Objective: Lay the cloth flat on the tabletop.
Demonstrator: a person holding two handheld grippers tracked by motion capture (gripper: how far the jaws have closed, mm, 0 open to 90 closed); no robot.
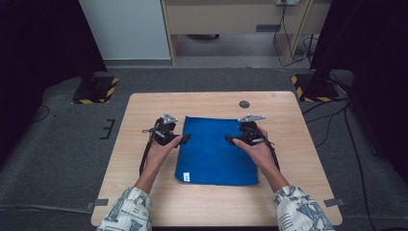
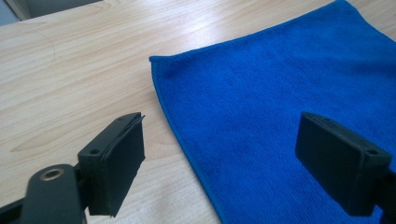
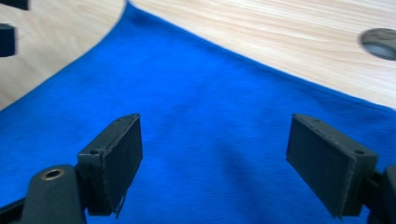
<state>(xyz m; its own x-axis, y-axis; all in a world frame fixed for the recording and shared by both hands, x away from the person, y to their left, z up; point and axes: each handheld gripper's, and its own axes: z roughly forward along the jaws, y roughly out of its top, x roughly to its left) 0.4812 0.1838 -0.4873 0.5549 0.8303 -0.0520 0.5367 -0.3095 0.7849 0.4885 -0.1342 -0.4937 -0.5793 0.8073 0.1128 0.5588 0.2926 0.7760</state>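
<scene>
I see one blue cloth (image 1: 215, 150) lying flat on the worktop (image 1: 144, 202), roughly at its centre. It is a folded, near-rectangular piece of microfibre-like fabric with a stitched hem along its edges. Its long axis runs from near to far. A small white label (image 1: 186, 176) sits at the near left corner. The surface is smooth, without visible bunching. In the left gripper view, I see its far left corner (image 2: 154, 59) resting directly on the wood.
</scene>
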